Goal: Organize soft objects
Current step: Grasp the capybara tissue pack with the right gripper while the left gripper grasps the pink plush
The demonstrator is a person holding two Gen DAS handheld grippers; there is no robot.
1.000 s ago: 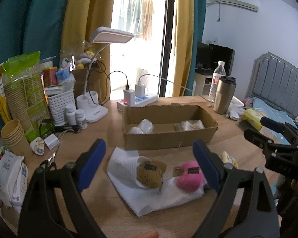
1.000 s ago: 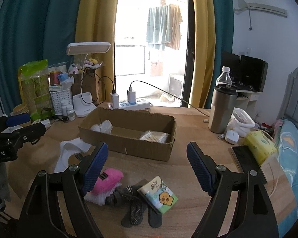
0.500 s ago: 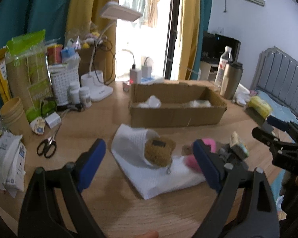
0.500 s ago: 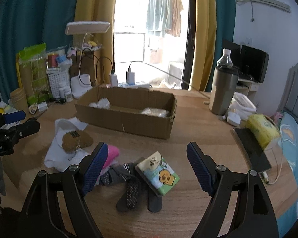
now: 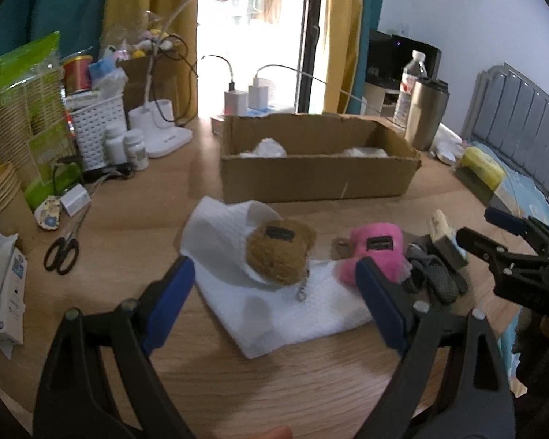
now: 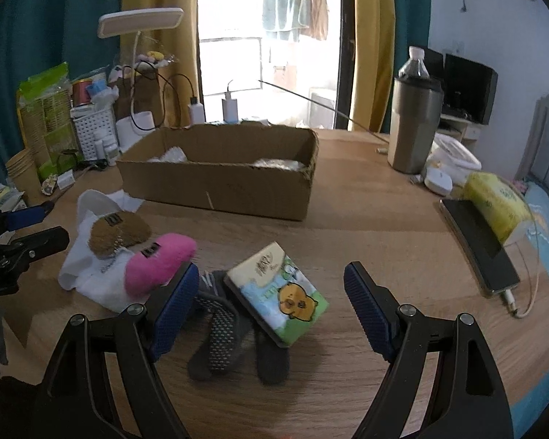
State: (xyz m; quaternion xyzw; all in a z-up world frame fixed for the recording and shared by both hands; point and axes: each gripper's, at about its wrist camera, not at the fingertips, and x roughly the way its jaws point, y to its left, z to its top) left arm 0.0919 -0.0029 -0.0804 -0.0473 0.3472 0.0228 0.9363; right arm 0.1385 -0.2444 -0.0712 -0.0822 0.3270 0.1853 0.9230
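Observation:
A brown plush toy lies on a folded white cloth on the round wooden table. A pink plush rests beside it at the cloth's right edge. Dark grey socks lie under a tissue pack. My left gripper hangs open above the cloth, just in front of both plush toys. Over the tissue pack and socks my right gripper stands open. Neither holds anything. A cardboard box stands behind, with white soft items inside.
Scissors, paper cups, a white basket, pill bottles and a desk lamp crowd the table's left. A steel tumbler, a phone and a yellow tissue pack sit on the right. A bed lies beyond.
Both grippers have sunk toward the table and tilted downward, so the plush toys, cloth, socks and tissue pack now loom larger. Their jaws kept the same wide opening. Nothing was picked up.

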